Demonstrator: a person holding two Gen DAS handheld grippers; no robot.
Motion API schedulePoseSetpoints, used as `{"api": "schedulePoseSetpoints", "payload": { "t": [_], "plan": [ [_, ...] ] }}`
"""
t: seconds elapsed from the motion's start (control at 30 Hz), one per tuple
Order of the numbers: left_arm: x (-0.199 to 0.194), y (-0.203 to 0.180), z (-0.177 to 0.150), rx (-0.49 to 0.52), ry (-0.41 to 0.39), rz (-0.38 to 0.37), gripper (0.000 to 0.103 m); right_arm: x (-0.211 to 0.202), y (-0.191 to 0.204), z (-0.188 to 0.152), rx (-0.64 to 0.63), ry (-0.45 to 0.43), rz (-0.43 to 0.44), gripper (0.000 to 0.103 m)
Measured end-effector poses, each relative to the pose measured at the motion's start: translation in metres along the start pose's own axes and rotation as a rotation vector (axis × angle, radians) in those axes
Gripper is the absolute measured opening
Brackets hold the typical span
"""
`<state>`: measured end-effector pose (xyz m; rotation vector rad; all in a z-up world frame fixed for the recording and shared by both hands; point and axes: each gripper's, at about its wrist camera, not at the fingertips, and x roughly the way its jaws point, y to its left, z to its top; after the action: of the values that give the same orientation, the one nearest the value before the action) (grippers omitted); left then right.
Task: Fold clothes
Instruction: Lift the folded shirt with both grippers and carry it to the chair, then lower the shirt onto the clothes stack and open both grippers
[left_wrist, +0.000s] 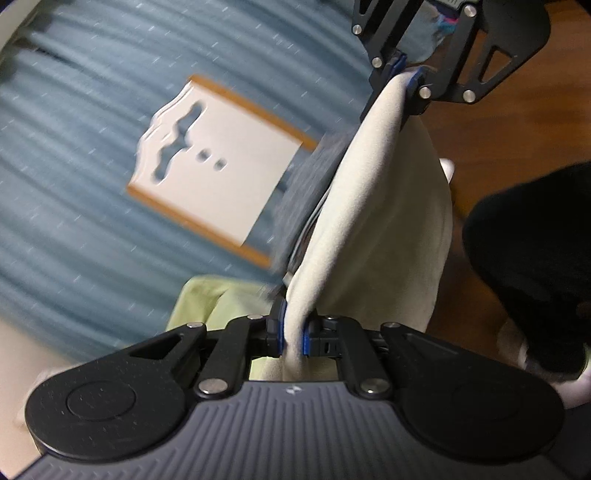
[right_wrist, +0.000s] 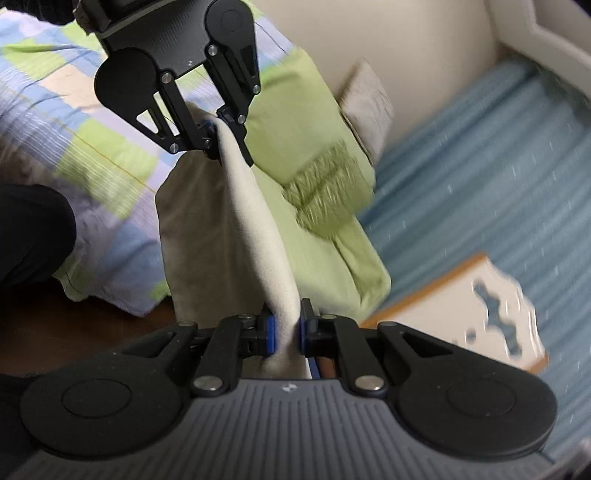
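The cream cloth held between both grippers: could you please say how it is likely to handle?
Probably floppy: the cream cloth sags and drapes between the left gripper and right gripper. Likely light, since thin edge pinches carry it.

Bedroom surroundings — rug, stool, bedding, floor

A blue ribbed rug (left_wrist: 92, 155) filled the left wrist view from 9 to 12 o'clock, and on it stood a white stool (left_wrist: 218, 162) with orange-brown edges and cut-out holes; the right wrist view showed the same stool (right_wrist: 476, 314) at 4 o'clock. A light green blanket (right_wrist: 295, 122) with a fringed edge lay near the centre of that view, running to 5 o'clock — beside a patchwork quilt (right_wrist: 74, 122) of blue, green and lilac squares at 10 o'clock. Brown wooden floor (left_wrist: 491, 122) showed at 2 o'clock in the left wrist view. A cream wall (right_wrist: 406, 40) rose at 1 o'clock.
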<state>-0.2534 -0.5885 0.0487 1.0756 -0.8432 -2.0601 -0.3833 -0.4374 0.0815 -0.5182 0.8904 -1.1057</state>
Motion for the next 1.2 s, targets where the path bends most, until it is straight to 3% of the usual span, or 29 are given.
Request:
{"api": "schedulePoseSetpoints", "payload": {
  "t": [0.27, 0.4, 0.6, 0.67, 0.73, 0.8, 0.93, 1.03, 1.2],
  "plan": [
    [0.058, 0.028, 0.030, 0.025, -0.098, -0.073, 0.008, 0.007, -0.029, -0.041, 0.075, 0.093, -0.043, 0.009],
    [0.096, 0.067, 0.051, 0.035, -0.155, -0.041, 0.008, 0.025, -0.075, -0.043, 0.086, 0.092, -0.090, 0.009],
    [0.178, 0.149, 0.090, 0.025, -0.262, 0.160, 0.008, 0.081, -0.162, -0.038, -0.008, 0.058, -0.310, 0.009],
    [0.209, 0.162, 0.093, 0.007, -0.281, 0.182, 0.008, 0.102, -0.179, -0.042, -0.032, 0.043, -0.382, 0.009],
    [0.245, 0.158, 0.084, -0.021, -0.256, 0.125, 0.008, 0.125, -0.191, -0.050, -0.054, 0.030, -0.446, 0.009],
    [0.274, 0.143, 0.071, -0.037, -0.212, 0.056, 0.009, 0.161, -0.186, -0.074, -0.010, 0.064, -0.403, 0.010],
    [0.334, 0.086, 0.030, 0.016, -0.092, -0.105, 0.011, 0.222, -0.140, -0.123, -0.018, 0.198, -0.221, 0.009],
    [0.338, 0.074, 0.014, 0.034, -0.097, -0.099, 0.015, 0.236, -0.116, -0.139, -0.024, 0.236, -0.158, 0.010],
    [0.326, 0.077, -0.005, 0.045, -0.100, -0.064, 0.020, 0.224, -0.103, -0.145, -0.071, 0.258, -0.177, 0.015]
  ]
}}
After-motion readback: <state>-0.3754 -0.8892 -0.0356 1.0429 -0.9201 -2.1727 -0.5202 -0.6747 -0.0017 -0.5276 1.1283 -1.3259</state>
